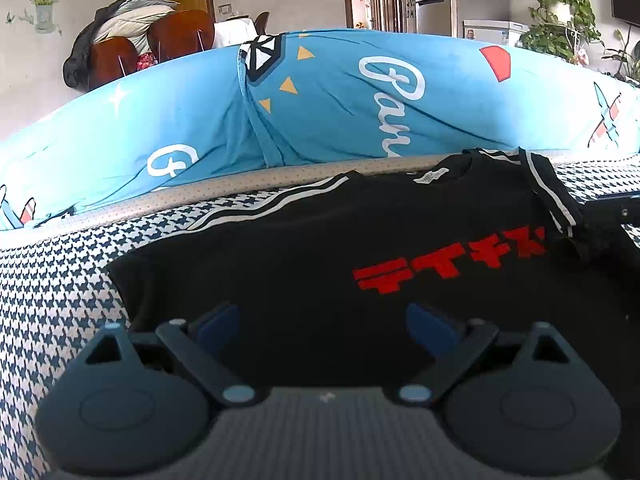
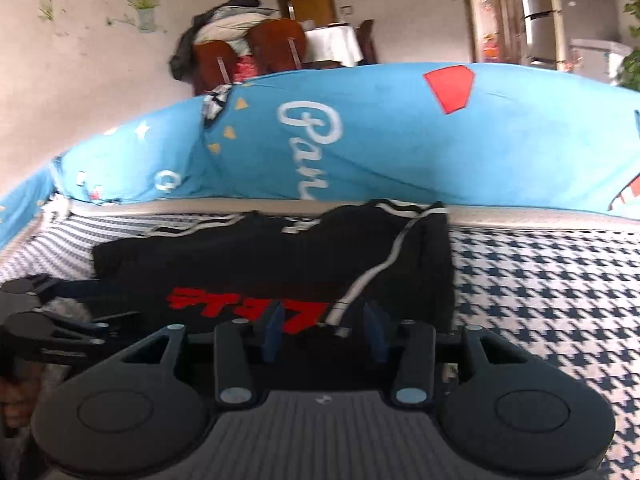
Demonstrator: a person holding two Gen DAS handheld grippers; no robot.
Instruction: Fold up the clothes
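- The black T-shirt (image 1: 320, 240) lies spread on the houndstooth cover (image 1: 48, 280), which looks like a sofa seat or a bed, hard to say which. I'll place everything else relative to the shirt.
- Red block lettering (image 1: 448, 268) runs across the shirt's chest, and there's a small white neck label (image 1: 428, 177) at its far edge.
- The shirt's right side has a sleeve with white stripes (image 2: 400, 248) folded in over the body, so that edge looks doubled up. The other striped sleeve (image 1: 272, 204) lies flat out to the shirt's left.
- Left claw (image 1: 322, 326): spread wide, blue pads well apart, hanging over the near part of the shirt with nothing pinched. Only plain black cloth shows between the fingers.
- Right claw (image 2: 326, 332): sits at the shirt's near right corner, about half spread. The white stripe's end lies between the blue pads (image 2: 274, 330), but they aren't pressing on it, so no pinch as far as I can see.
- From the right wrist view, the left claw (image 2: 80, 312) shows up at the shirt's near left side.
- Beyond the shirt's far edge is a pale strip of trim, then a big blue quilt (image 1: 360, 100) with white script and a red shape printed on it.
- Well behind all that: brown chairs (image 1: 180, 36) with a coat dumped on them, and a leafy plant (image 1: 560, 20) off to the right.
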